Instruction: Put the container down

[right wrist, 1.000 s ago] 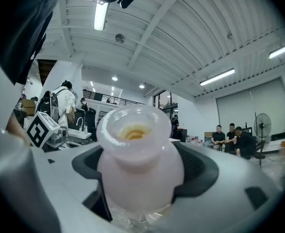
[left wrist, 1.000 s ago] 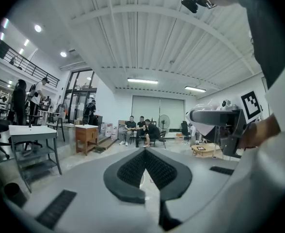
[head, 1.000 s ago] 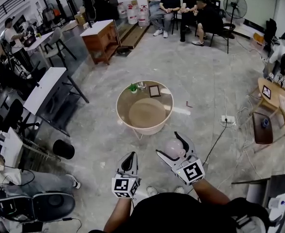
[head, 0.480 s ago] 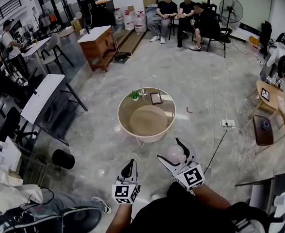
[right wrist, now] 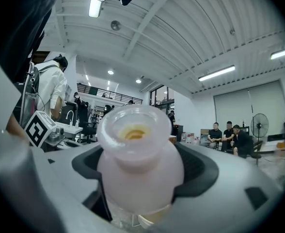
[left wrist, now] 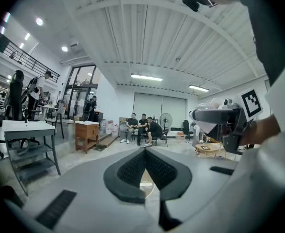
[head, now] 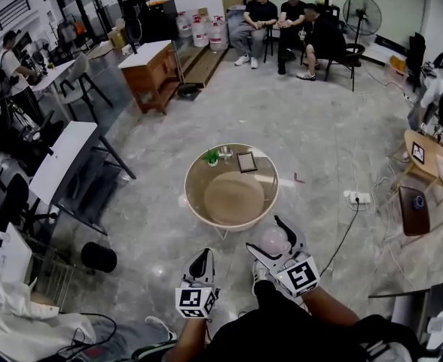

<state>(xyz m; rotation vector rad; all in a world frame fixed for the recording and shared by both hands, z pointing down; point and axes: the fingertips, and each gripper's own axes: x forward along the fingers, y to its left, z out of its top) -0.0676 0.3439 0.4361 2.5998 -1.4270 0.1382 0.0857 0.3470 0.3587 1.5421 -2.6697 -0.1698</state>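
The container (right wrist: 138, 164) is a pale pink, translucent, round-bodied jar with a narrow neck and a yellowish inside. My right gripper (head: 276, 238) is shut on the container (head: 270, 239), with a jaw on each side, held above the floor just short of the round table (head: 194, 198). In the right gripper view the jar fills the middle between the dark pads (right wrist: 199, 168). My left gripper (head: 201, 259) hangs to the left of it, shut and holding nothing; its pads (left wrist: 133, 169) meet at the tips.
The round table carries a small green plant (head: 212, 156), a framed picture (head: 245, 161) and a round mat (head: 234, 197). A power strip (head: 357, 197) and cable lie on the floor to the right. Seated people (head: 289, 17), desks (head: 59, 161) and a wooden side table (head: 425, 161) ring the room.
The person has stepped closer to the round table, which now sits lower in the head view. Both grippers keep their pose, the right one still holding the container.
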